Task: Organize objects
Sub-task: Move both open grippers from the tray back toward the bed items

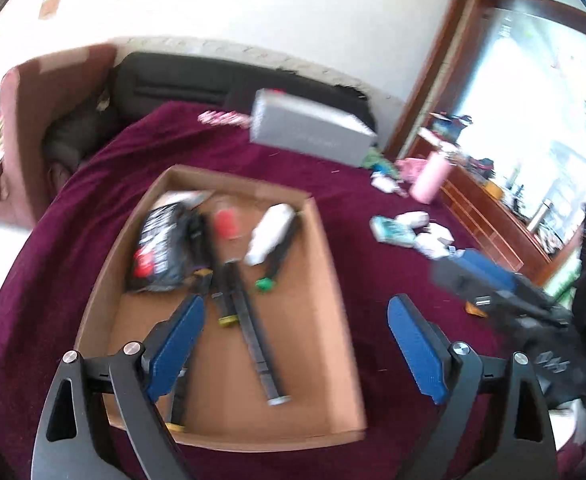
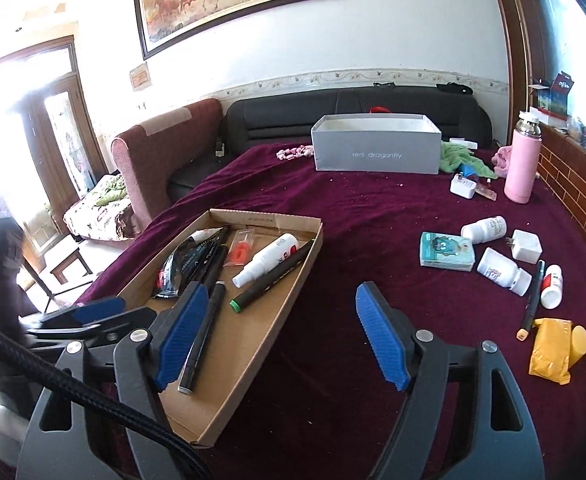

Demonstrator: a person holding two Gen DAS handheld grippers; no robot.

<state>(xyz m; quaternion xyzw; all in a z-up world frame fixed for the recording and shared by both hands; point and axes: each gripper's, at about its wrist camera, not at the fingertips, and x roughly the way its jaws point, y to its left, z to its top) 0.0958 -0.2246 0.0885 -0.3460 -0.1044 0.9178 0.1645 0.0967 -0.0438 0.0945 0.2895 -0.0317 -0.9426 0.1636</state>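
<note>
Both our grippers, left (image 1: 295,350) and right (image 2: 281,334), gape wide, empty. The cardboard tray (image 2: 293,280) lies just left of the right one. The loose marker (image 2: 532,300), long axis running away from us, lies ahead-right, nearer our right hand, beside three pill bottles (image 2: 503,272).

Both the left gripper (image 1: 295,350) and the right gripper (image 2: 281,336) share ribbed blue pads on black arms with silver screws; a braided black cable (image 2: 93,404) crosses the right one's left arm.
</note>
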